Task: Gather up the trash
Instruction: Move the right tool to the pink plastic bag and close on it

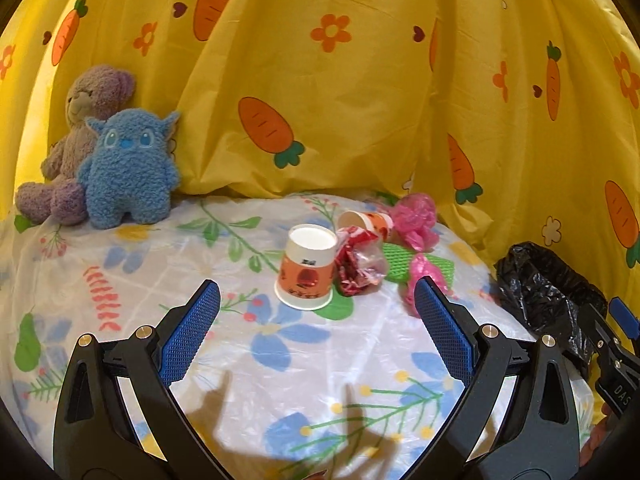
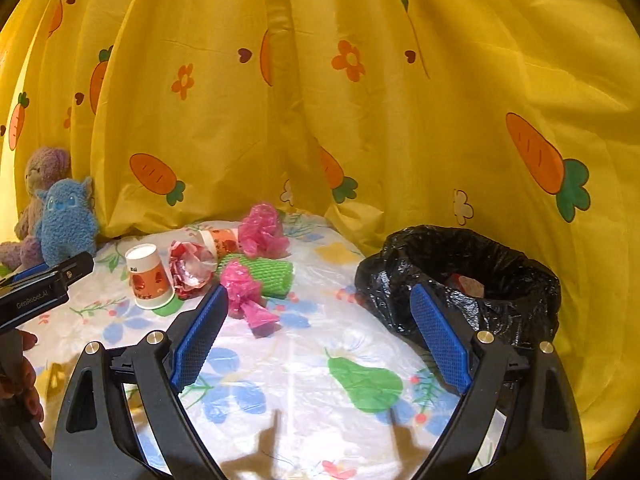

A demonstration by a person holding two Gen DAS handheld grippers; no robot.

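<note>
Both sets of fingers spread, empty. Upside-down paper cup (image 1: 306, 270) stands straight ahead of left gripper (image 1: 316, 304); right gripper (image 2: 318, 306) nearer bin bag (image 2: 460, 280).

On the side of the left hand-held gripper (image 2: 48, 280), seen from the right wrist camera, I read "GenRobot.AI" in pale letters. In the left wrist view, the right hand-held gripper (image 1: 618, 360) shows "DAS", cut off at the edge. The upside-down paper cup (image 1: 306, 266) carries small dark print I cannot read.
</note>
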